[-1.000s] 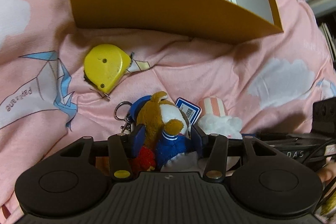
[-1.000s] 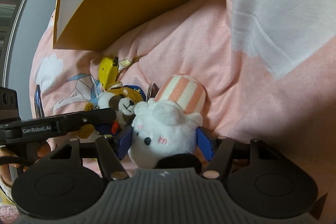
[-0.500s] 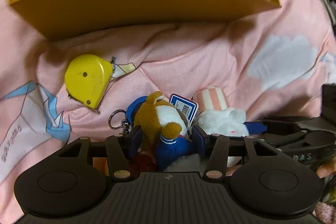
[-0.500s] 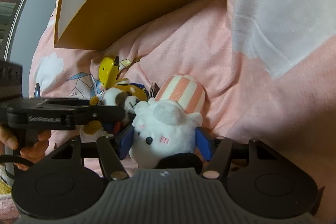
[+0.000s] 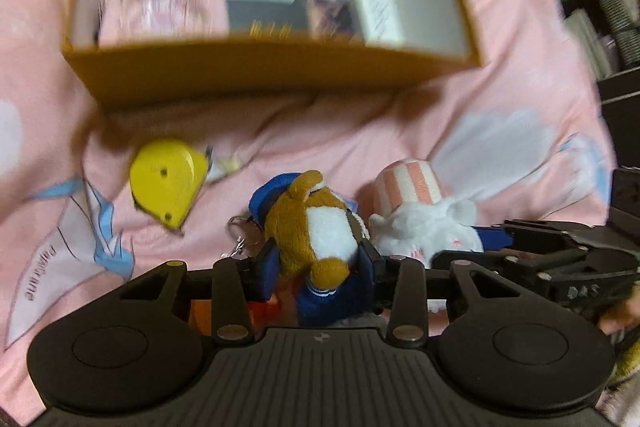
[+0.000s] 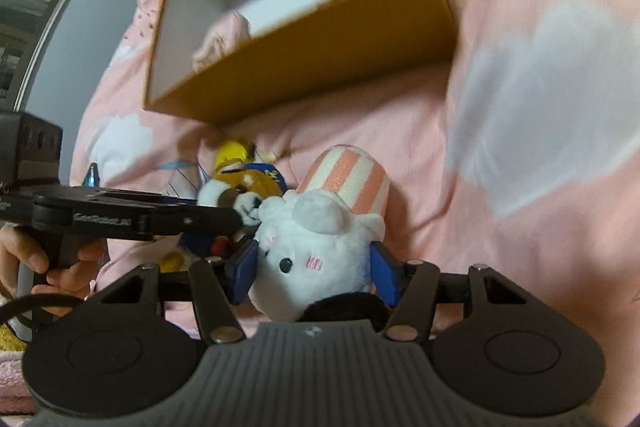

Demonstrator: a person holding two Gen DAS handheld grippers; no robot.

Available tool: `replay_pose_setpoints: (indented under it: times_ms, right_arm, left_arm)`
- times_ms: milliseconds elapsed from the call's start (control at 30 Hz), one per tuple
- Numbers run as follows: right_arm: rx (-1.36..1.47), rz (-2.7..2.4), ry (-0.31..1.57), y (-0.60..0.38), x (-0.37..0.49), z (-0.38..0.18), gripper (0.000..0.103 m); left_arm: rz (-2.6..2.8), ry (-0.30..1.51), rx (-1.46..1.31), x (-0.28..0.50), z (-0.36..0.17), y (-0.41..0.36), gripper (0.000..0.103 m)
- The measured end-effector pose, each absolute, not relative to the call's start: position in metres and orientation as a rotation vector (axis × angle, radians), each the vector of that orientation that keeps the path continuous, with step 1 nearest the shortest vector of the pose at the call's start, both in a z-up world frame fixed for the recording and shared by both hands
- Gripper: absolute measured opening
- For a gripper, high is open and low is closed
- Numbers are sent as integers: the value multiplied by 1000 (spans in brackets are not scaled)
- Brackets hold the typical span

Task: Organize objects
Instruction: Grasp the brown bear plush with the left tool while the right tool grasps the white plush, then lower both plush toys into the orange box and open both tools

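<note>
Left gripper [image 5: 316,263] clamps the brown plush [image 5: 320,227], right gripper [image 6: 314,271] squeezes the white plush [image 6: 316,247], both side by side on the pink blanket [image 6: 520,187] before the yellow box [image 5: 276,71].

A: How is the light looking?
B: Soft and warm; a shadow is lying under the orange box [image 5: 272,67] on the pink sheet [image 5: 400,131].
A: And the sharpness?
B: Motion blur is smearing the box's contents and the yellow tape measure [image 5: 166,183]. Fisheye distortion is bending the edges, corners going black.
</note>
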State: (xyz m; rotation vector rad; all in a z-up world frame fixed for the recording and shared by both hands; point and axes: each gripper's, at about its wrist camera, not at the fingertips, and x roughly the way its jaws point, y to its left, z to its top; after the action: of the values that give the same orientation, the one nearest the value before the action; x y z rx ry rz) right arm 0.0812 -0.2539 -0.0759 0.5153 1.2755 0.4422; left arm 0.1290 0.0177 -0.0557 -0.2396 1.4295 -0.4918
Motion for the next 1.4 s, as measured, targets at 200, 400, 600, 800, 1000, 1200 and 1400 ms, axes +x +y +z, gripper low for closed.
replay_pose_setpoints:
  times_ms: [200,400,600,800,1000,1200,1400]
  right_arm:
    - [366,458,1173,-250,88,-37,61]
    - [268,487,1064,-248,100,2,61]
    - [167,523,946,-240,125,39,61]
    - [2,524,881,-224,172,47,61]
    - [-82,557,877,-212,223,37,61]
    - [-163,558,930,-187,263,3,61]
    - [-185,583,981,-179,289,-28,61]
  left_arm:
    - [-514,1201,-262,117,-7,30,46]
    - [-504,1029,-246,120,32,30,46]
    - [-490,926,-247,147,58,33,46]
    - [-458,843,-195,184,63,25,46]
    - [-440,827,-132,222,43,20,46]
    - [-390,904,-135,263,-1,16,46]
    - [-386,936,-150,285,-31,11,46]
